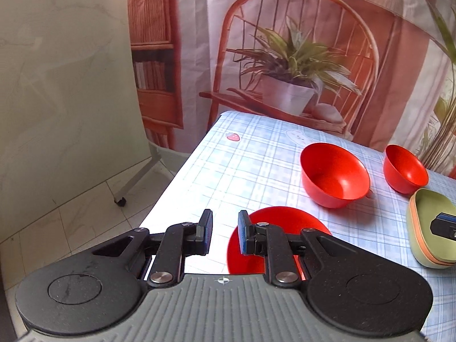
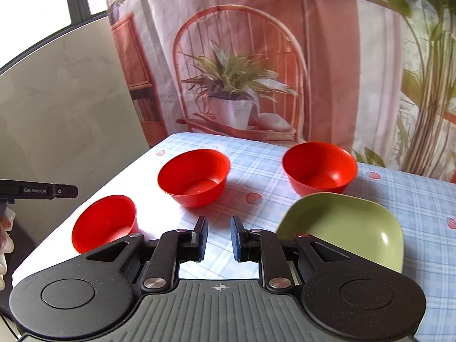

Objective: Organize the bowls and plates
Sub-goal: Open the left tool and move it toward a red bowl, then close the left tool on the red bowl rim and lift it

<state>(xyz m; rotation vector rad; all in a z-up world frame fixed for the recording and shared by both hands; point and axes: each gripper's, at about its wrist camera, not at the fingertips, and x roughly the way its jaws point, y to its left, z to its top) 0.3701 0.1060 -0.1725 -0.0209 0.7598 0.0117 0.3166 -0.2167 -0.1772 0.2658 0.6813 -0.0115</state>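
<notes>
Three red bowls and a green plate stand on a blue checked tablecloth. In the left wrist view my left gripper [image 1: 225, 235] is open and empty above the near red bowl [image 1: 285, 222], which lies partly under its right finger. A second red bowl [image 1: 333, 175] and a third [image 1: 404, 169] stand farther right, and the green plate [image 1: 427, 228] is at the right edge. In the right wrist view my right gripper [image 2: 219, 238] is open and empty over bare cloth, between the near red bowl [image 2: 105, 223] and the green plate [image 2: 344, 225]. Two red bowls [image 2: 193, 179] [image 2: 319, 168] stand behind.
The table's left edge [image 1: 176, 176] drops to a tiled floor with a wheeled white board [image 1: 71, 85]. A printed curtain [image 2: 256, 57] hangs behind the table. The left gripper's body [image 2: 37, 191] shows at the left of the right wrist view.
</notes>
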